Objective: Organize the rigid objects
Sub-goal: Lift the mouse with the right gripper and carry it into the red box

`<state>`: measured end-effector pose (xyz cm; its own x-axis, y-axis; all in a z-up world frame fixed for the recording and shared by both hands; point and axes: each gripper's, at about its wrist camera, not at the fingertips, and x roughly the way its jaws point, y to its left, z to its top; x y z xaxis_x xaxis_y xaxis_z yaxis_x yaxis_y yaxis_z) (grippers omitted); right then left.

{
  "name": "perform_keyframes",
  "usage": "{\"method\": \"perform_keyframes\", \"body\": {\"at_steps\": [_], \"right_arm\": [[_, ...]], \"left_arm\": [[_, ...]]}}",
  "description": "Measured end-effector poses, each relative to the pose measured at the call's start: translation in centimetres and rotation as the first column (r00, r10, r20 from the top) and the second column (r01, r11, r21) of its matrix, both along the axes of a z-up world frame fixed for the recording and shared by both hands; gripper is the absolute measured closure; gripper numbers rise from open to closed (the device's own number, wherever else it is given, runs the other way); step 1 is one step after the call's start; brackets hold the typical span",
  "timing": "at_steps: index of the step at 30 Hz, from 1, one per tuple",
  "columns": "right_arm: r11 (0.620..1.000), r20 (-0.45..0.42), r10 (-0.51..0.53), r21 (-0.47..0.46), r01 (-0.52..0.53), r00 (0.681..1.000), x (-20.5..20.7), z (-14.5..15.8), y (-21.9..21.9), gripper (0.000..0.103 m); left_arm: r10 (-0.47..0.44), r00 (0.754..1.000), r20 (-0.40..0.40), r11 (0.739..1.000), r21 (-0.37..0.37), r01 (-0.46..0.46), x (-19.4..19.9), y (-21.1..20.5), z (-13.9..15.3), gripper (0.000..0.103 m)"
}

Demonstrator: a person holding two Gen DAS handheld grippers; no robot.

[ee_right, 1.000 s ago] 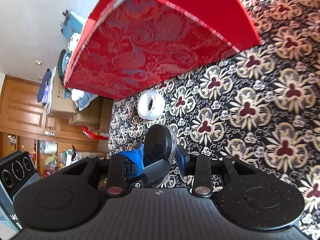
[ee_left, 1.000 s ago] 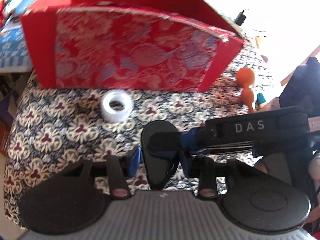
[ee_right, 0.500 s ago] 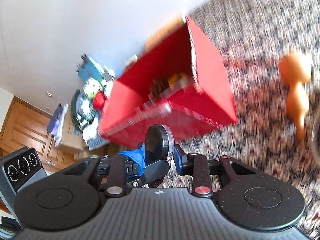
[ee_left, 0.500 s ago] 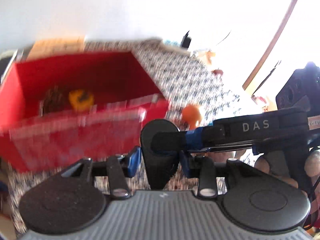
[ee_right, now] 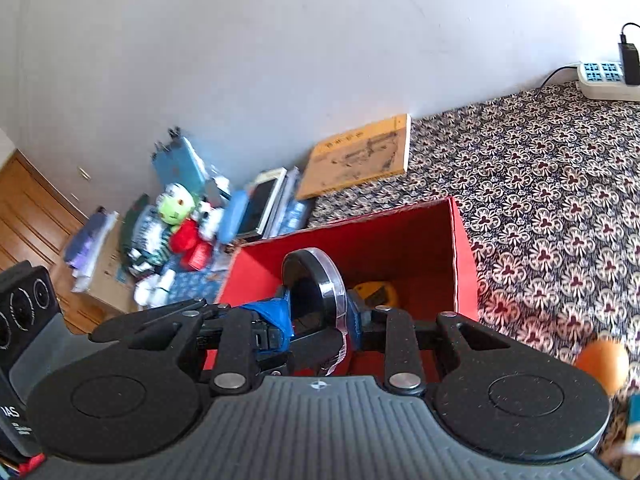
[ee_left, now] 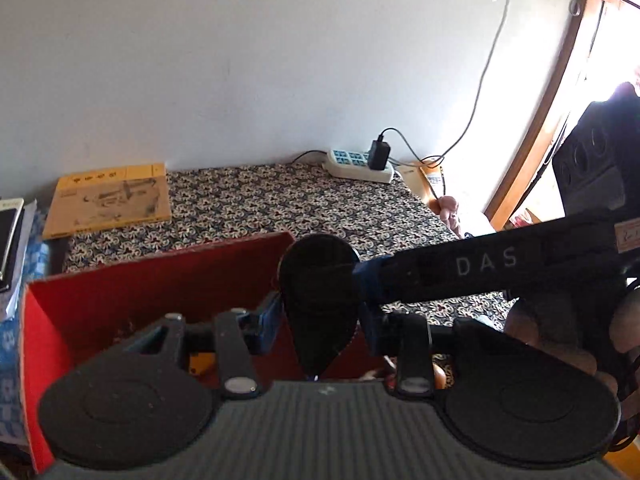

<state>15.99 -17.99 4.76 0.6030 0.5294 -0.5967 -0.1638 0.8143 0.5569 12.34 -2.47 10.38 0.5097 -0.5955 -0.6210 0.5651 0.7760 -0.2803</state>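
We see daylight flooding from the doorway [ee_left: 600,92], overexposed at the left view's right edge; the red box [ee_left: 152,292] interior sits shadowed; fisheye bends both frames' edges.

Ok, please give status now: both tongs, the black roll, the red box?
Both tongs, left and right, shut on the black tape roll. Roll held over the open red box. Yellow item already inside. Nothing in the way.

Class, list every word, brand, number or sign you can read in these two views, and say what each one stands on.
"DAS": white letters on the right gripper arm, left wrist view.
"IAS": cut-off letters on the left gripper body at the frame edge, right wrist view.
Flat yellow cardboard box: print too blurred to read.
Small label on the right gripper body: unreadable.
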Motion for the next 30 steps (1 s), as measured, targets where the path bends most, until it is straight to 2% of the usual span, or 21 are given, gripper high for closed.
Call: {"method": "perform_keyframes", "body": {"at_steps": [6, 11, 15, 19, 22, 24, 28, 30], "right_arm": [[0.996, -0.083, 0.029, -0.084, -0.036, 0.996, 3.7, -2.1, 1.3, 0.093], [0.986, -0.131, 0.035, -0.158, -0.056, 0.991, 6.2, -4.1, 2.1, 0.095], [0.972, -0.157, 0.039, -0.222, -0.073, 0.987, 7.7, -5.6, 2.9, 0.098], [0.954, -0.181, 0.051, -0.281, -0.102, 0.982, 8.9, -6.7, 3.8, 0.101], [0.940, -0.186, 0.060, -0.321, -0.119, 0.981, 9.5, -7.1, 4.5, 0.101], [0.925, -0.169, 0.069, -0.357, -0.126, 0.983, 9.5, -7.3, 5.0, 0.101], [0.935, -0.149, 0.066, -0.337, -0.113, 0.987, 9.8, -7.8, 4.7, 0.103], [0.938, -0.133, 0.066, -0.331, -0.107, 0.989, 9.6, -7.7, 4.6, 0.103]], "left_arm": [[0.017, 0.994, -0.112, 1.000, -0.021, -0.019, 4.1, 0.7, -3.6, 0.066], [0.034, 0.975, -0.219, 0.998, -0.046, -0.045, 7.0, 1.0, -6.8, 0.067], [0.056, 0.960, -0.275, 0.998, -0.022, -0.065, 8.7, 0.6, -8.6, 0.069], [0.073, 0.949, -0.308, 0.997, 0.026, -0.068, 9.7, -0.1, -9.5, 0.070], [0.107, 0.950, -0.292, 0.992, 0.101, -0.080, 9.6, -0.6, -9.6, 0.070], [0.123, 0.948, -0.294, 0.988, 0.127, -0.089, 9.7, -0.8, -9.9, 0.070], [0.173, 0.946, -0.274, 0.977, 0.169, -0.130, 9.6, -0.5, -9.9, 0.069], [0.202, 0.943, -0.264, 0.966, 0.215, -0.147, 9.6, -0.6, -10.0, 0.069]]}}
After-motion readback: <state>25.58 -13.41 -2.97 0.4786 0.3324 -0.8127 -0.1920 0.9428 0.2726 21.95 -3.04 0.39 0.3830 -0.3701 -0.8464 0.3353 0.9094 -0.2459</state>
